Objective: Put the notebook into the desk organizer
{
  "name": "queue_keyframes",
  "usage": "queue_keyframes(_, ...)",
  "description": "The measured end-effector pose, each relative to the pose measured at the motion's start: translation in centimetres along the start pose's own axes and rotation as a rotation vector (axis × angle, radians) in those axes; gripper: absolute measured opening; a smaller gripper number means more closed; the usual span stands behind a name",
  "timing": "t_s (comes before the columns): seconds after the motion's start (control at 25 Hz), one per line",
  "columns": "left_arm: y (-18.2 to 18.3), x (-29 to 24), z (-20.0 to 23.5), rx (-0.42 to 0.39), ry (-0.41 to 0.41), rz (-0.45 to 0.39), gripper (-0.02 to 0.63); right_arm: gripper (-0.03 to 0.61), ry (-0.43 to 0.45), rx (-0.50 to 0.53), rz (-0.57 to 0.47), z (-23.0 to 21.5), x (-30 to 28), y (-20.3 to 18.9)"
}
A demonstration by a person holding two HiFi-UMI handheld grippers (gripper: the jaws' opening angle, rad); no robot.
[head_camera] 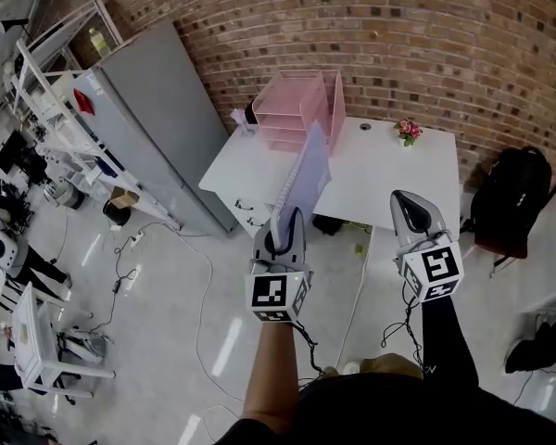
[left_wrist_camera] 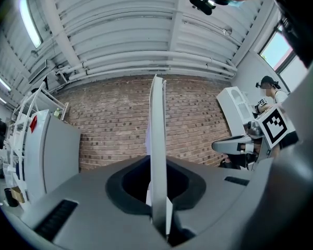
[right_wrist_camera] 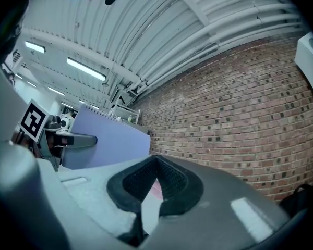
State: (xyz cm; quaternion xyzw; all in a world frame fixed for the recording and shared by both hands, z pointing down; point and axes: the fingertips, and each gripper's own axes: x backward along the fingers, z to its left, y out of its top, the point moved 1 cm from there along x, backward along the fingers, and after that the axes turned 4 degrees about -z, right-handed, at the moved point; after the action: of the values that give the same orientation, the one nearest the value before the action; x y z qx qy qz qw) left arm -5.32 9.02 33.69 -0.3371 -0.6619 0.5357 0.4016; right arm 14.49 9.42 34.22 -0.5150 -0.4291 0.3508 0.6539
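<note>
White desk [head_camera: 389, 170] by brick wall: left gripper [head_camera: 283, 221] pinches notebook [head_camera: 308, 165] upright, right gripper [head_camera: 410, 207] pressed together, empty; likely mid-carry, next needs edge-on alignment with desk organizer [head_camera: 292, 105].

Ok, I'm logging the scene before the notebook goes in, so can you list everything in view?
notebook: one, lavender, held on edge in the left tongs
desk organizer: one, pink, far left of the desk, by the wall
desk: one, white, against the brick wall
flower pot: one, pink blooms, on the desk, right of the organizer
backpack: one, black, on the floor right of the desk
cabinet: one, grey, left of the desk
shelf racks: count unclear, white, far left
cables: several, on the floor
left tongs: one, grey, shut on the notebook
right tongs: one, grey, shut, empty
</note>
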Motion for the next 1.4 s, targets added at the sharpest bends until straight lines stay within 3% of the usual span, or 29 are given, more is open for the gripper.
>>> queue_keyframes(0.36,-1.1,-2.4,1.0,0.016,0.001,0.007,0.035,0.000,0.001,0.008,0.011,-1.1,-2.5,-1.0)
queue_keyframes(0.6,-2.6,-4.6,1.9,0.009,0.013,0.021,0.035,0.000,-0.011,-0.043,0.022,-2.9,-5.7,-3.2)
queue_keyframes(1.4,-5.4,-20.8,9.2,-0.043,0.119,0.045,0.035,0.000,0.099,-0.083,-0.013,-10.7,-24.8,-7.0)
